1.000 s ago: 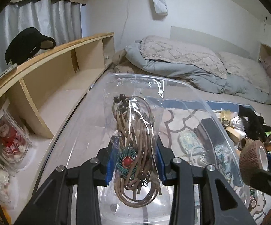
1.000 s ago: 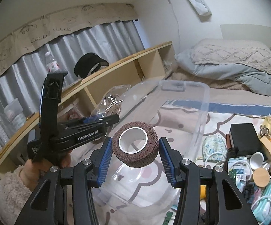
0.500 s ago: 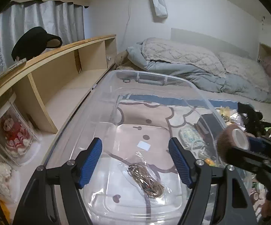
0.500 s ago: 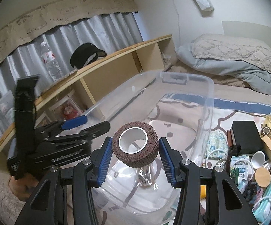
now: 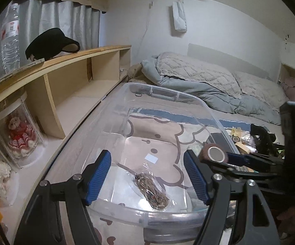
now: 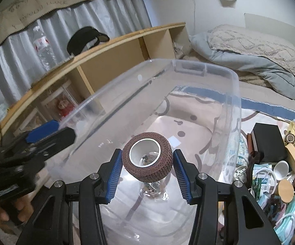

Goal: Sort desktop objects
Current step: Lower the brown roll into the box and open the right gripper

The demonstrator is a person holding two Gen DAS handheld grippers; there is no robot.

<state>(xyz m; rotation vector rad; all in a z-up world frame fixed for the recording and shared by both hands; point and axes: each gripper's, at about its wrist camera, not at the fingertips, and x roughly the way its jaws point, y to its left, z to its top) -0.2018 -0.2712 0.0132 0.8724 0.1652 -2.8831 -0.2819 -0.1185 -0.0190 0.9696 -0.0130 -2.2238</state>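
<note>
A clear plastic bin (image 5: pixel 208 110) lies on the patterned bedcover. On its floor rests a small clear bag of tan cord (image 5: pixel 151 189). My left gripper (image 5: pixel 146 157) hovers over the bin's near end, open, with nothing between its blue pads. In the right wrist view it appears blurred at the left (image 6: pixel 49 130). My right gripper (image 6: pixel 147 155) is shut on a brown bandage roll (image 6: pixel 163 163) with a white core, held above the inside of the bin (image 6: pixel 237 94). The left wrist view shows the same roll (image 5: pixel 204 155) at the bin's right rim.
A wooden shelf (image 5: pixel 69 61) runs along the left, with a water bottle (image 5: pixel 9 34) and a black cap (image 5: pixel 51 45) on top and boxed dolls (image 5: pixel 18 134) below. A duvet (image 5: pixel 198 81) lies behind. Right of the bin sit a black box (image 6: pixel 267 140), cups, cables and several small items.
My left gripper opened and let go of the cord bag, which dropped onto the bin floor. The left gripper then drew back. My right gripper carried the roll lower, over the bin.
</note>
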